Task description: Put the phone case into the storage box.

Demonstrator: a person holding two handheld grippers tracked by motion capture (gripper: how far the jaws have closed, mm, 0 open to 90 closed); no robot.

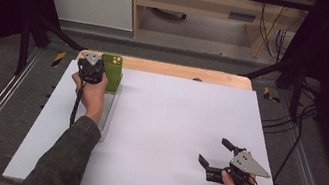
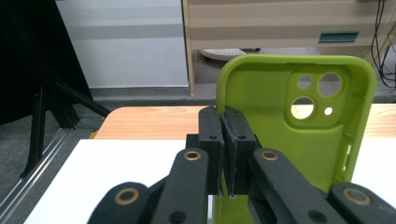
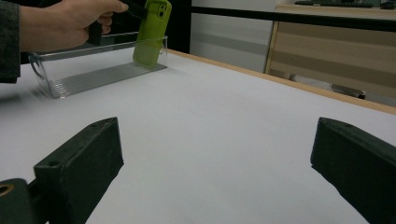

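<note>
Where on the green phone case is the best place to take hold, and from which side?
The long side edge, from the case's open inner side, as the left gripper does now. The green phone case stands upright at the far end of the clear tray; its thin wall fits between the shut jaws. The camera cutouts near the top leave less wall to hold.

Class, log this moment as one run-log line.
left tongs: shut on green phone case | case: upright, at clear tray far end | right tongs: open, idle over white table
</note>
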